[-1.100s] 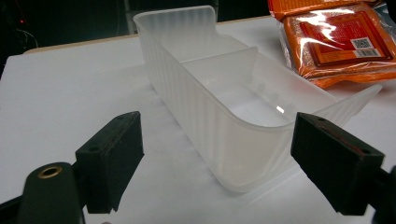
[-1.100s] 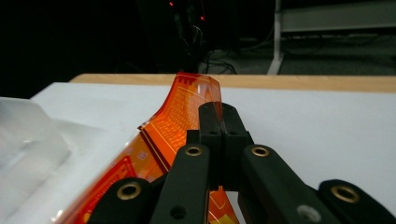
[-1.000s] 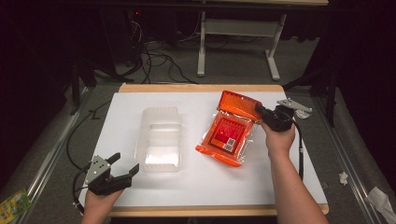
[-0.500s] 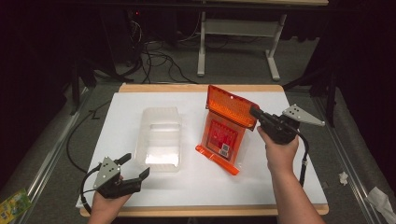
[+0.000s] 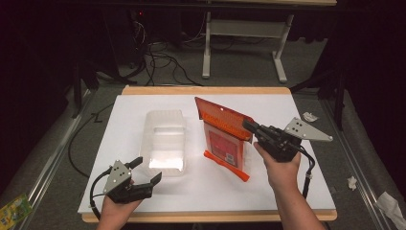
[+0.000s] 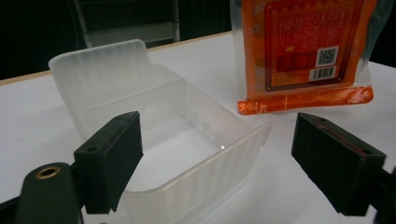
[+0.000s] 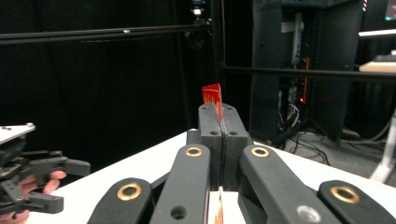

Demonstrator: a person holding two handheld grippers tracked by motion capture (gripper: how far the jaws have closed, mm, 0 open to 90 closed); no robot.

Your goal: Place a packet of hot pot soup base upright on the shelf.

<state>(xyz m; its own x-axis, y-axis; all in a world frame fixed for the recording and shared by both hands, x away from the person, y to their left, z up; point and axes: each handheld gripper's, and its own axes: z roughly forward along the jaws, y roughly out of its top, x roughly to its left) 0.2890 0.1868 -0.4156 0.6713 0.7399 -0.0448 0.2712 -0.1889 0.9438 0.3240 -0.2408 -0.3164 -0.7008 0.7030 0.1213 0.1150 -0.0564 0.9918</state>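
Observation:
An orange snack pouch (image 5: 224, 139) hangs upright over the white table top, its lower edge near the surface. My right gripper (image 5: 249, 127) is shut on the pouch's top right edge; in the right gripper view the orange edge (image 7: 213, 96) sticks up between the pressed jaws. A clear plastic container (image 5: 163, 141) lies to the left of the pouch. My left gripper (image 5: 146, 170) hovers open near the container's front corner, with nothing between its fingers. In the left gripper view the container (image 6: 154, 126) lies just beyond the jaws and the pouch (image 6: 306, 51) stands behind it.
The white board (image 5: 119, 124) covers a wooden table. Beyond the far edge stand a desk frame (image 5: 244, 43) and floor cables (image 5: 158, 62). Crumpled paper scraps (image 5: 388, 201) lie on the floor at the right. A green packet (image 5: 14, 211) lies at the lower left.
My right gripper has lifted the pouch from lying flat to hanging upright, moving toward the person. My left gripper has shifted right, closer to the container's front.

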